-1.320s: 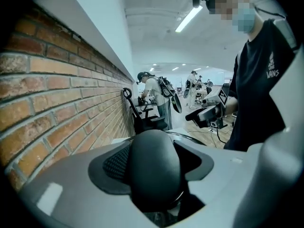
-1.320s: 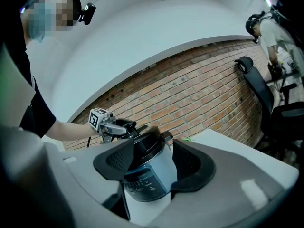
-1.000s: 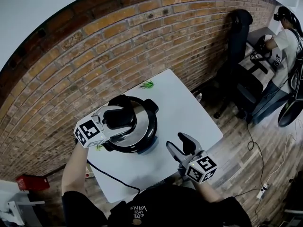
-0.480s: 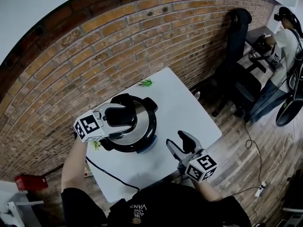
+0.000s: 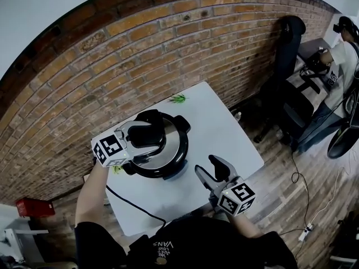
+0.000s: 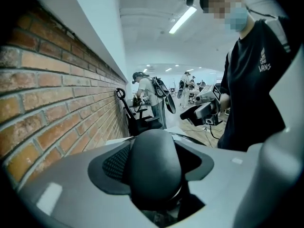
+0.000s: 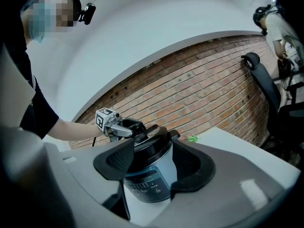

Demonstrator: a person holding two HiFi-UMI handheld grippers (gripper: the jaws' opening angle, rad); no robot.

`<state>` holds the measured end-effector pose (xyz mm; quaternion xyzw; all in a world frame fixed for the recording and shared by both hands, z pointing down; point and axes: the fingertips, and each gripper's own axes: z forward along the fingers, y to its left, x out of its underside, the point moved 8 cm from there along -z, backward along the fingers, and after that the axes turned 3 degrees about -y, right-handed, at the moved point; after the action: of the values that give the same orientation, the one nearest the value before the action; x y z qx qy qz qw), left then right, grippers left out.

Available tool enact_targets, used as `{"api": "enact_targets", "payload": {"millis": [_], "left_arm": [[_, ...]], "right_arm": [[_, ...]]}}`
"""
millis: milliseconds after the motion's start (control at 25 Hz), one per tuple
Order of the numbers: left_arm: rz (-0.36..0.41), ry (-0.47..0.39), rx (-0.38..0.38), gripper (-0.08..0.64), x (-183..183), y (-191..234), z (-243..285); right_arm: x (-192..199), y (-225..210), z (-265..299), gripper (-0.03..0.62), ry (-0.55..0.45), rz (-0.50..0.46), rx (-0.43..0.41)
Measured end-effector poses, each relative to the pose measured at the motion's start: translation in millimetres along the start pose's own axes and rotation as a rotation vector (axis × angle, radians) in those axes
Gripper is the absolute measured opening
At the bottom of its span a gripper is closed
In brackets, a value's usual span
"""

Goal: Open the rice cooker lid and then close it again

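Your left gripper (image 5: 141, 141) has its fingers clamped on the rounded black handle (image 6: 154, 167) atop the steel lid (image 5: 171, 142) of the black-and-silver rice cooker (image 5: 162, 164). The cooker stands closed on the white square table (image 5: 219, 128), so this grip looks meant for freeing the lid. Your right gripper (image 5: 208, 167) hovers near the cooker, fingers spread and empty, likely ready to steady it.
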<state>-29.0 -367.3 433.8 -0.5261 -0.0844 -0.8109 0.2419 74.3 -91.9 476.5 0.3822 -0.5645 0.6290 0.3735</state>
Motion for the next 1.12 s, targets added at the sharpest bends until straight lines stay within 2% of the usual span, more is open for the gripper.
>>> {"api": "enact_targets", "payload": {"millis": [120, 560, 800, 1120], "left_arm": [[-0.033, 0.012, -0.046, 0.285, -0.9, -1.1, 2.1], [-0.171, 0.051, -0.336, 0.288, -1.1, -10.3, 4.1], [-0.237, 0.076, -0.468, 0.288, -2.1, -13.0, 7.1], [-0.286, 0.083, -0.561, 0.303, -1.8, -18.0, 7.1]], "right_arm": [[-2.8, 2.7, 2.1, 0.259, 0.021, -0.007, -0.022], [-14.6, 2.2, 1.4, 0.258, 0.062, -0.03, -0.124], [-21.9, -1.2, -1.1, 0.258, 0.084, -0.048, -0.189], [-33.5, -8.2, -5.2, 0.258, 0.105, -0.068, -0.279]]}}
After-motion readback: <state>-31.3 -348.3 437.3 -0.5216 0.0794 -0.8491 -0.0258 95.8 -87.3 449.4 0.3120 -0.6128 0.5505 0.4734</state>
